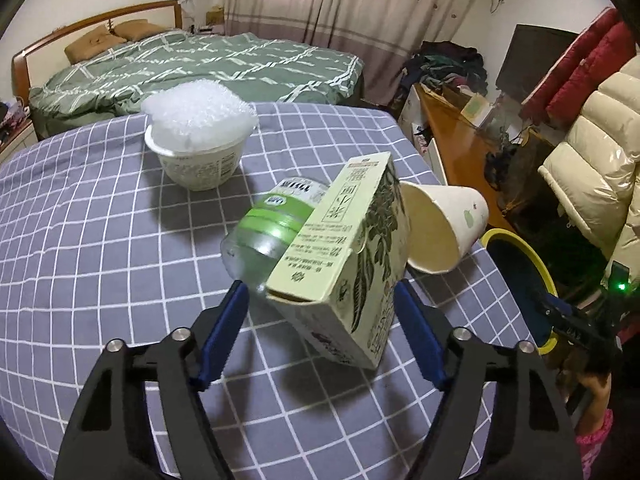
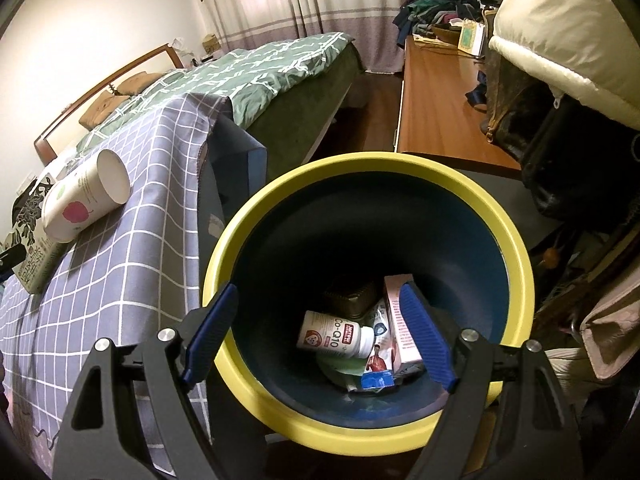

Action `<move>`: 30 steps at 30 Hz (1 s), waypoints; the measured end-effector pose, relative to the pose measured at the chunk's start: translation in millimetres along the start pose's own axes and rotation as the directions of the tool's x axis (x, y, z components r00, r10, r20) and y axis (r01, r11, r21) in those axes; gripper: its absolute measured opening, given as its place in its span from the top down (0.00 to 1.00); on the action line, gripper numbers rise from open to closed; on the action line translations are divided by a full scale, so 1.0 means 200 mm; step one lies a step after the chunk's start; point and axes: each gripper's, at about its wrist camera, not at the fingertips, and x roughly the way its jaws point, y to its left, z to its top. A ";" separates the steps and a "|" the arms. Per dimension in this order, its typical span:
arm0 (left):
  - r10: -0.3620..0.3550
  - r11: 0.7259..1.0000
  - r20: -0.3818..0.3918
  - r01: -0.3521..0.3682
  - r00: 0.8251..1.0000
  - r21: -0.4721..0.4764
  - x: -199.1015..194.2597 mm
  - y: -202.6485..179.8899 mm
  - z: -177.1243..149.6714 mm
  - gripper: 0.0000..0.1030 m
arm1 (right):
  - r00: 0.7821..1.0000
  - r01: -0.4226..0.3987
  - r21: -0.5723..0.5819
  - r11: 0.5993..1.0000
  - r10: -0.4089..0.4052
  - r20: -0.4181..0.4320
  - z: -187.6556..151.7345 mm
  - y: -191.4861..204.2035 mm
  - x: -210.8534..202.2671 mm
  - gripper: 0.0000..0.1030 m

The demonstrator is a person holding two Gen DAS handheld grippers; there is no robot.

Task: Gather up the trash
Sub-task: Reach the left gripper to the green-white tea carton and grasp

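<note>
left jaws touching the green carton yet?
Cannot tell. In the left wrist view the left gripper straddles the green carton: its right pad meets the carton's edge with no clear gap, its left pad stands clear.

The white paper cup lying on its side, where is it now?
In the left wrist view, the white paper cup lies right of the green printed carton, near the checked tablecloth's edge beside the yellow-rimmed bin.

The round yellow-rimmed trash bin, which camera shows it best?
The right wrist view: the yellow-rimmed trash bin fills the frame, its opening and contents visible. The left wrist view shows only part of its rim past the table edge.
</note>
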 end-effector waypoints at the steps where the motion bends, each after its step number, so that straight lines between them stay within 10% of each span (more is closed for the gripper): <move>1: -0.003 1.000 0.002 0.003 1.000 0.004 0.00 -0.01 0.00 0.37 | 1.000 -0.001 0.000 1.000 0.001 -0.001 0.00 0.00 0.00 0.24; 7: -0.020 0.998 0.032 0.018 0.999 0.054 -0.02 -0.09 0.02 0.56 | 1.000 -0.014 -0.001 1.000 0.014 -0.004 -0.01 0.01 0.02 0.24; 30: 0.047 0.979 0.070 -0.060 0.996 0.196 -0.34 -0.18 -0.17 0.71 | 0.998 -0.056 0.014 0.998 0.056 0.006 -0.03 -0.01 -0.02 0.24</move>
